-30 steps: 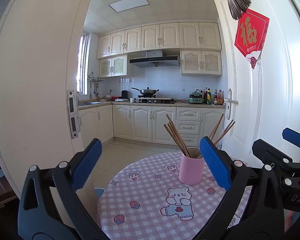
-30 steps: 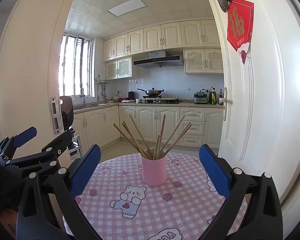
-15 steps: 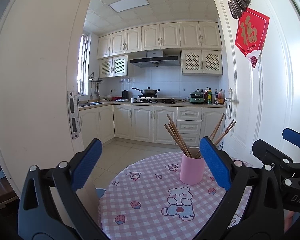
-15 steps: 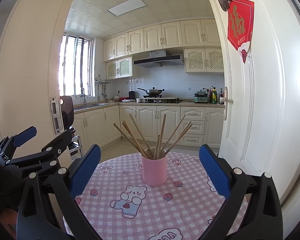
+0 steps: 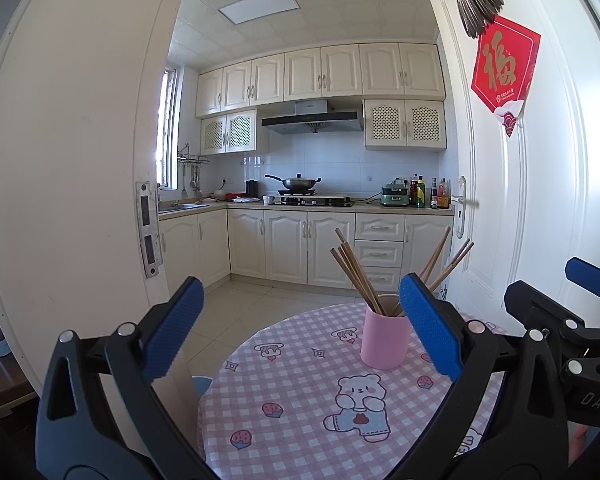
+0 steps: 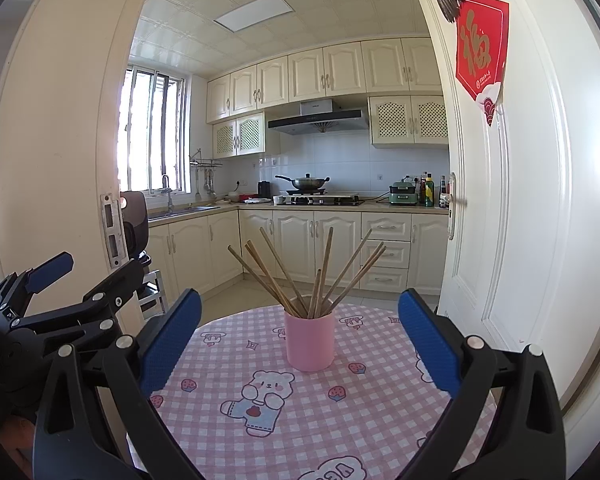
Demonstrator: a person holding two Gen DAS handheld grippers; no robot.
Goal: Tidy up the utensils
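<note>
Chopsticks (image 6: 300, 276) stand splayed in a pink cup (image 6: 309, 340) on your worktop (image 6: 300, 412), a round top under a pink-and-white checked cloth printed with bears and strawberries. In the right wrist view the cup sits near the cloth's middle, a bear print just in front of it. Your right tongs (image 6: 299, 340) are released, blue pads spread wide to either side of the cup and touching nothing. Your left tongs (image 5: 300, 332) are also released and empty; from their camera the cup (image 5: 385, 338) stands partly behind the right-hand pad, the chopsticks (image 5: 356, 272) fanning above it.

Beyond the cup a doorway opens onto a kitchen with cream cabinets (image 6: 300, 244), a wok (image 6: 306, 182) on the hob, a range hood (image 6: 318, 118) above, and bottles and a green appliance (image 6: 403, 196) to the right of the hob. A barred window (image 6: 152, 144) is to the left of the cup, over the sink. To the cup's right a white door (image 6: 512, 200) carries a red hanging (image 6: 480, 46) with the gold character 福; its smaller print is illegible. In the left wrist view, "DAS" shows on the neighbouring tongs' body.
</note>
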